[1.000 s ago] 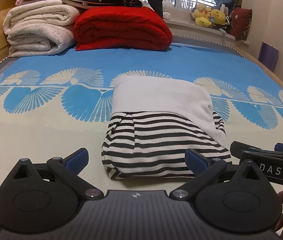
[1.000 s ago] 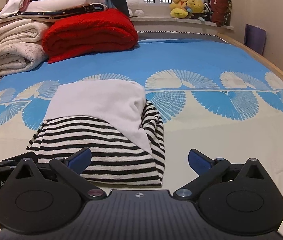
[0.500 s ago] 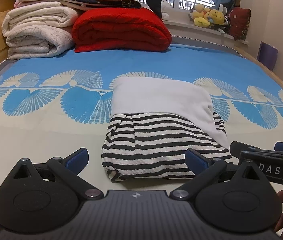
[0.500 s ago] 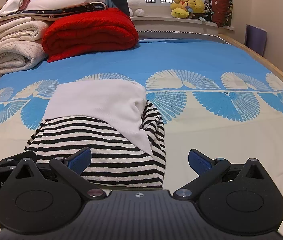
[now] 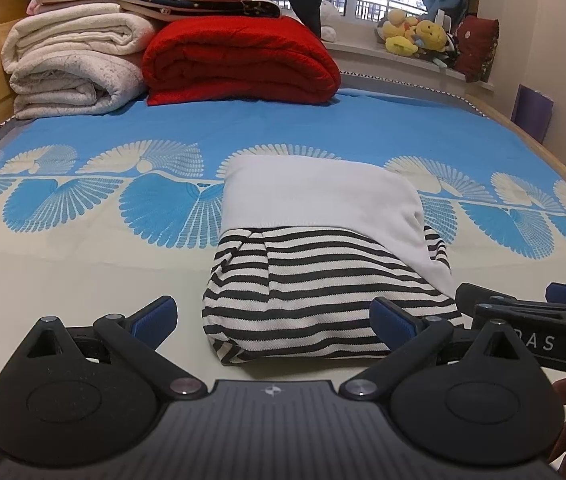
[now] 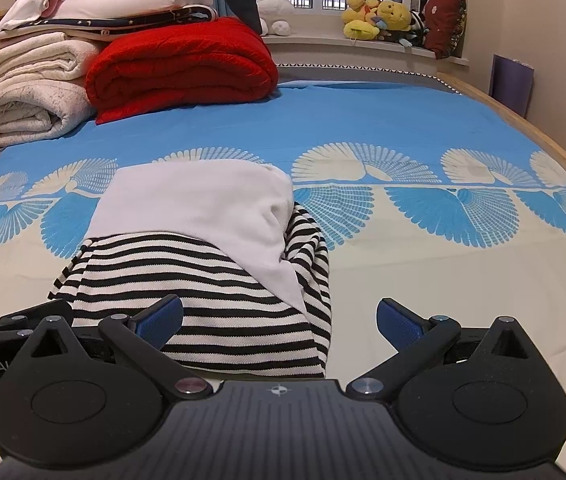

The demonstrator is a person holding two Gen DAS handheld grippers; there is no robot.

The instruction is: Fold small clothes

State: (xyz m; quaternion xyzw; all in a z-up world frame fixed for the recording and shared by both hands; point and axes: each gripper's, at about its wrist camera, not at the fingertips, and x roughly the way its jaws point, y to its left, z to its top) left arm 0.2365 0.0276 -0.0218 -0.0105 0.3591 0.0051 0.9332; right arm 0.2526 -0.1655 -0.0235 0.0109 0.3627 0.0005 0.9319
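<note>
Striped garment [image 5: 323, 300] is matt knit cloth (finely ribbed).

Open left claw [image 5: 273, 318] faces folded striped garment [image 5: 323, 280].

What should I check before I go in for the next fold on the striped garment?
1. Left gripper open and empty: ok, jaws spread wide with nothing between them.
2. Right gripper open and empty: ok, same.
3. Striped garment in front of both grippers: ok, it lies flat on the bedsheet, near edge just ahead of the fingertips.
4. Garment's fold tidy: not ok, the white panel sits skewed, with striped cloth bulging out on its right.
5. Grippers apart from each other: ok, though close, side by side.
6. Room beyond the garment: ok, the red blanket and cream blankets lie far back.
</note>
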